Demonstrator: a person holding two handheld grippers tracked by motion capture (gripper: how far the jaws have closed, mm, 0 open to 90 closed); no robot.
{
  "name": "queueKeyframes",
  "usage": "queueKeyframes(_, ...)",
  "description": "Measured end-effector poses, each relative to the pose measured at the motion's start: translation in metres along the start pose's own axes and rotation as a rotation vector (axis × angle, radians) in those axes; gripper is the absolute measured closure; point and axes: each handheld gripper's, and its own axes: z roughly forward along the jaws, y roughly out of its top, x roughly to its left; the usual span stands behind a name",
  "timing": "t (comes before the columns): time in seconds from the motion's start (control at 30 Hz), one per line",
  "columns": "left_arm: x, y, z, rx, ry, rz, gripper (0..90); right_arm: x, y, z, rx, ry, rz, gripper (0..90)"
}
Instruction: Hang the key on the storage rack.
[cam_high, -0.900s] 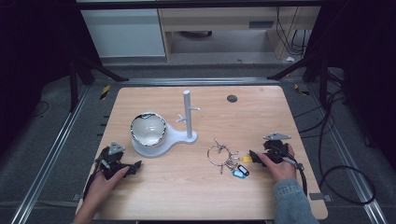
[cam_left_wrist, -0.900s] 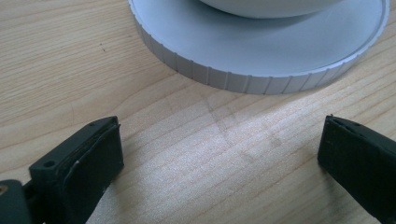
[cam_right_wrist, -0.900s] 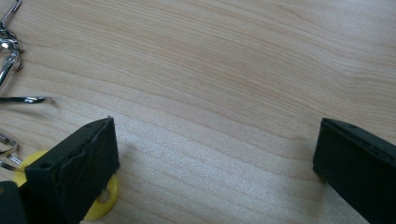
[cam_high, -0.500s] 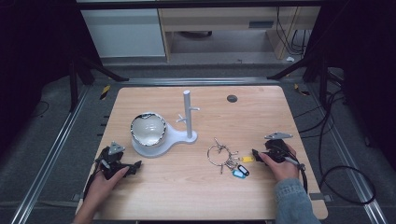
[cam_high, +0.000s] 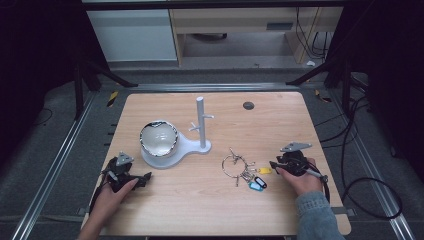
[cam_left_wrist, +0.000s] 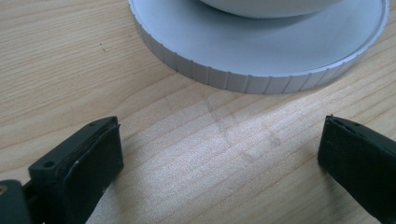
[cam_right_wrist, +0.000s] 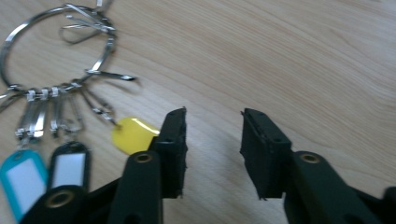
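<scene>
A metal key ring (cam_high: 232, 165) with several small keys lies on the wooden table, right of centre, with a yellow tag (cam_high: 265, 170), a blue tag (cam_high: 256, 186) and a black tag beside it. My right gripper (cam_high: 273, 164) rests just right of the yellow tag, open and holding nothing. In the right gripper view (cam_right_wrist: 214, 116) its left jaw nearly touches the yellow tag (cam_right_wrist: 133, 134); the blue tag (cam_right_wrist: 18, 175) lies lower left. My left gripper (cam_high: 145, 177) lies open at the front left, its jaws wide apart (cam_left_wrist: 219, 126) over bare wood.
A white stand (cam_high: 192, 147) left of centre carries a white bowl (cam_high: 158, 139) and an upright post with pegs (cam_high: 201, 120); its ribbed base rim (cam_left_wrist: 243, 79) lies just beyond my left jaws. A small dark disc (cam_high: 248, 105) sits at the far right. Cables trail right of the table.
My right gripper has drawn back slightly to the right, away from the keys. The left gripper and the stand have not moved.
</scene>
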Motion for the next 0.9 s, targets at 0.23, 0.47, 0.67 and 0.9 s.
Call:
queueKeyframes(0.23,0.000,0.000,0.000,0.000,0.000,0.000,0.0,0.012,0.005,-0.003,0.010,0.080,-0.061,77.0)
queueKeyframes(0.47,0.000,0.000,0.000,0.003,0.001,0.000,0.0,0.039,0.027,0.006,0.082,0.129,-0.212,78.5)
queueKeyframes(0.67,0.000,0.000,-0.001,0.002,0.001,0.000,0.0,0.055,0.045,0.020,0.205,0.136,-0.367,79.9)
queueKeyframes(0.9,0.000,0.000,-0.001,0.002,0.001,0.000,0.0,0.060,0.055,0.033,0.287,0.184,-0.412,83.5)
